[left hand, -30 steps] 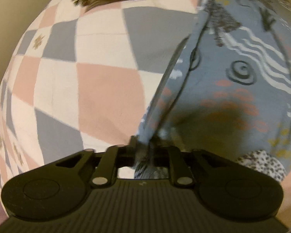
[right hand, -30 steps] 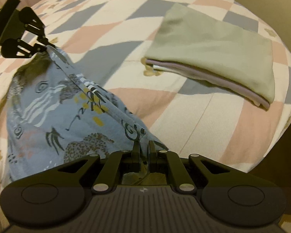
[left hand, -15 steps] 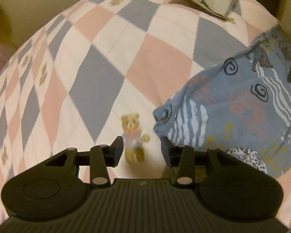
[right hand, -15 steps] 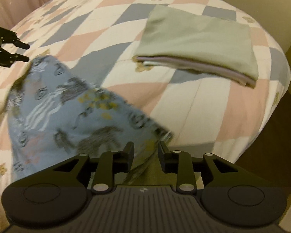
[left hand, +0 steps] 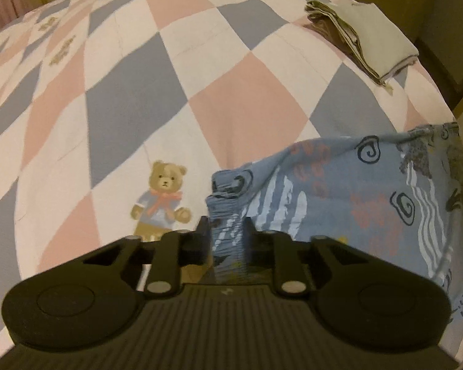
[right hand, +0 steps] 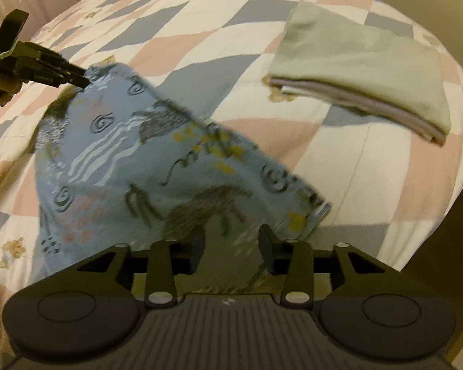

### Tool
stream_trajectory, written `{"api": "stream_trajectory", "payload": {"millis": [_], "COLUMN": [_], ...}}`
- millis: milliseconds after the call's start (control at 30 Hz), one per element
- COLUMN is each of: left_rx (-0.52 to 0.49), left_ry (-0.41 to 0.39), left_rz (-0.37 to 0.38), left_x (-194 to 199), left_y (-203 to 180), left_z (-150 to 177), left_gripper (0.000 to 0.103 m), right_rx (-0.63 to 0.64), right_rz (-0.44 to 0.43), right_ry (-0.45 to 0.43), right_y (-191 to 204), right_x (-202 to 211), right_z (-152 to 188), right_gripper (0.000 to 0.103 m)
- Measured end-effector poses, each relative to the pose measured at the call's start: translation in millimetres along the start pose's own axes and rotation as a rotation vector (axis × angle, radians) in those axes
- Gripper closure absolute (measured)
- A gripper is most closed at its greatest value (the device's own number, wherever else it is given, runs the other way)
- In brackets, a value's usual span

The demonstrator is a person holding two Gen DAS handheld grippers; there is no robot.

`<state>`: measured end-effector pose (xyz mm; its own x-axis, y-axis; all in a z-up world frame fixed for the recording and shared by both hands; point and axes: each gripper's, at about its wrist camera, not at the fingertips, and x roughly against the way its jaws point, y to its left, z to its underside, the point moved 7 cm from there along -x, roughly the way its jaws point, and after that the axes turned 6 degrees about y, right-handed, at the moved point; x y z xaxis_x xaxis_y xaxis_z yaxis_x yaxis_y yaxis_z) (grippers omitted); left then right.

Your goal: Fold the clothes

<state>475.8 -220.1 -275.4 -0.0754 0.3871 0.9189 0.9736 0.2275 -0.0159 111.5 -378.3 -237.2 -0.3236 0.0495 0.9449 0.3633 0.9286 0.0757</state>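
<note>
Soft printed cloth garment [right hand: 132, 154], matt quilted bedspread [left hand: 231, 98], matt ribbed black plastic gripper [left hand: 223, 231]

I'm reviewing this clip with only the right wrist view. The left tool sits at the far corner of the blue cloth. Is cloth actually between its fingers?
Observer: Yes. In the left wrist view the cloth fills the gap between the fingers of the left tool.
Operator: Does that corner lie flat?
Observer: No. It is bunched into a small roll just ahead of the fingers.
Operator: What is on the bed beside that tool?
Observer: A teddy bear print on the bedspread, just left of the cloth's bunched corner.
</note>
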Motion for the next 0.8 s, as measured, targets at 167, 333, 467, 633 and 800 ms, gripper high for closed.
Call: {"api": "stream_trajectory", "payload": {"millis": [167,333,467,633,800], "left_rx": [-0.138,-0.184,-0.111,0.0,0.076], "left_ry": [-0.11,-0.068,-0.017,-0.038,-0.098], "left_rz": [-0.039,-0.065,-0.075,-0.079,-0.12], "left_x": [21.6,3.0,-11.3,1.1,34.6], "left_y": [-17.1,-15.4,-3.1,9.9,15.1], "left_z": [-16.2,-17.5,-11.3,-6.1,9.7], "left_gripper": [0.101,0.101,0.089,0.08,0.08], "right_rx": [0.032,0.07,0.065,0.028,0.002], "right_rz": [0.062,0.078,0.074,0.055,0.036], "right_ry": [-0.015,-0.003,0.011,0.006,0.002], "right_y": [-26.5,-39.1,-45.4,-53.4,-58.4], "right_x": [-7.4,-20.5,-26.9,-22.7,-23.8], "right_z": [-15.7,-22.8,-23.2,-21.0,-21.1], "right_gripper": [0.056,0.05,0.047,0.042,0.042]}}
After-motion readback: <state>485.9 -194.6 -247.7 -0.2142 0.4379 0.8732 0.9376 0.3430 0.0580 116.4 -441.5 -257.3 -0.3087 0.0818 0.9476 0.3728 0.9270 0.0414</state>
